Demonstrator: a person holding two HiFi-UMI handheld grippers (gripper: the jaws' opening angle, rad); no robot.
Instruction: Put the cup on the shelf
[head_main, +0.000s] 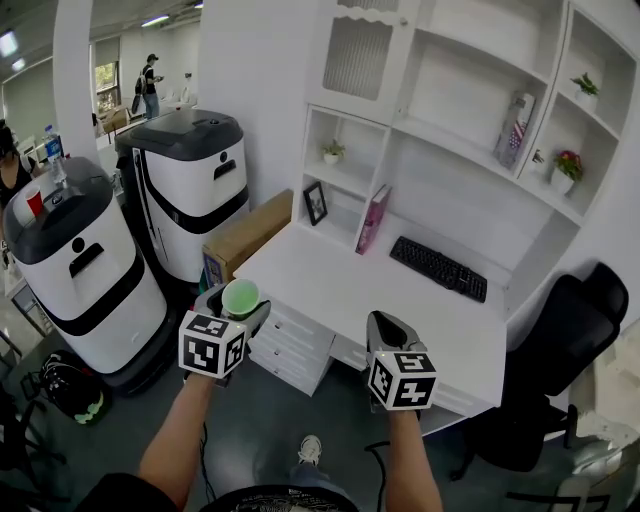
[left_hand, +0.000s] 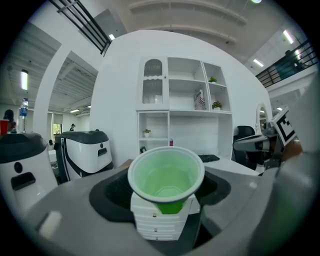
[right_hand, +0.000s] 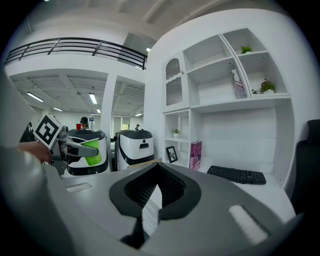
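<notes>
A green plastic cup (head_main: 240, 297) is held upright in my left gripper (head_main: 238, 308), which is shut on it, in front of the desk's left corner. In the left gripper view the cup (left_hand: 166, 179) fills the space between the jaws, mouth open toward the camera. My right gripper (head_main: 386, 332) hovers over the desk's front edge, shut with nothing in it; its jaws meet in the right gripper view (right_hand: 150, 200). The white shelf unit (head_main: 440, 135) rises behind the desk (head_main: 330, 285), well beyond both grippers.
On the desk lie a black keyboard (head_main: 438, 268), a pink book (head_main: 372, 220) and a photo frame (head_main: 315, 203). Small plants and a bottle (head_main: 514, 128) occupy some shelves. A black chair (head_main: 560, 350) stands right; two white machines (head_main: 190, 190) and a cardboard box (head_main: 245, 238) stand left.
</notes>
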